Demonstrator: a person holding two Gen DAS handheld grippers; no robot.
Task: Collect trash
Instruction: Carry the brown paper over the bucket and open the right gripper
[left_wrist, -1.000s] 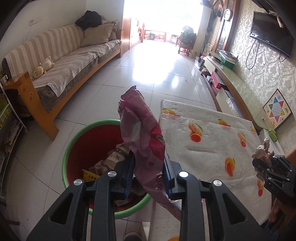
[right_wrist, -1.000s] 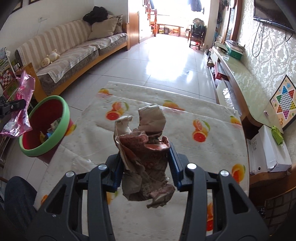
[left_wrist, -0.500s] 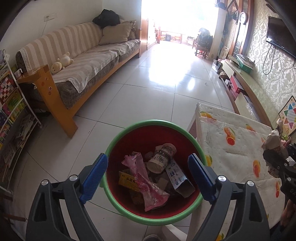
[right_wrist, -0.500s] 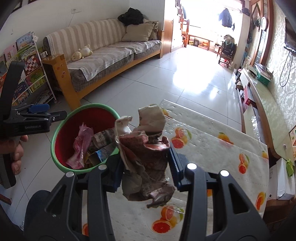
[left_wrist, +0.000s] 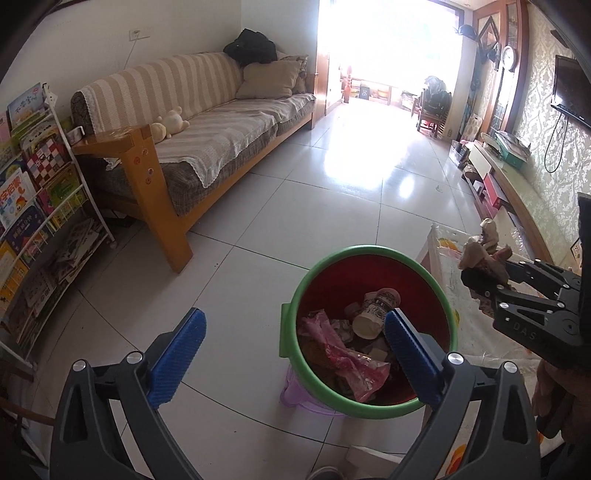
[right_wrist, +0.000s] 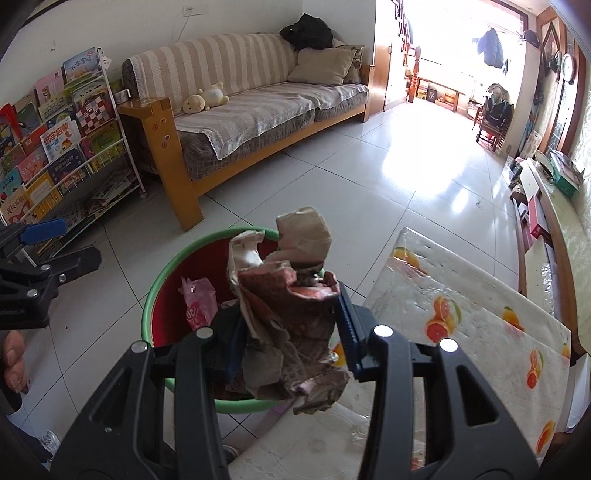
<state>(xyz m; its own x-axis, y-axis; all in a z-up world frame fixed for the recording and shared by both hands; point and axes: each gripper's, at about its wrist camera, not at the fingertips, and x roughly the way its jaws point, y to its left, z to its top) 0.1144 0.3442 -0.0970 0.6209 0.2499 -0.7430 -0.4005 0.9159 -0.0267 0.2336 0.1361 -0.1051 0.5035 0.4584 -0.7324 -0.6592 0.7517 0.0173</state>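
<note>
Trash wad, crumpled brown-and-red paper (right_wrist: 291, 317), sits clamped between the pads of the right tool (right_wrist: 290, 325), just over the near rim of the green bin (right_wrist: 155, 295), which stands at the corner of the desk (right_wrist: 461, 306). Left tool (left_wrist: 295, 350) is empty, jaws opening wide, off to the bin's left side. To do it well: carry the wad further until it's over the red middle, not the rim, then let go; keep the left tool out of the drop path. Count: 1 bin, 1 wad held, 1 pink wrapper (left_wrist: 343, 354) and 1 paper cup (left_wrist: 373, 314) inside, other scraps too jumbled to count, 2 tools.
</note>
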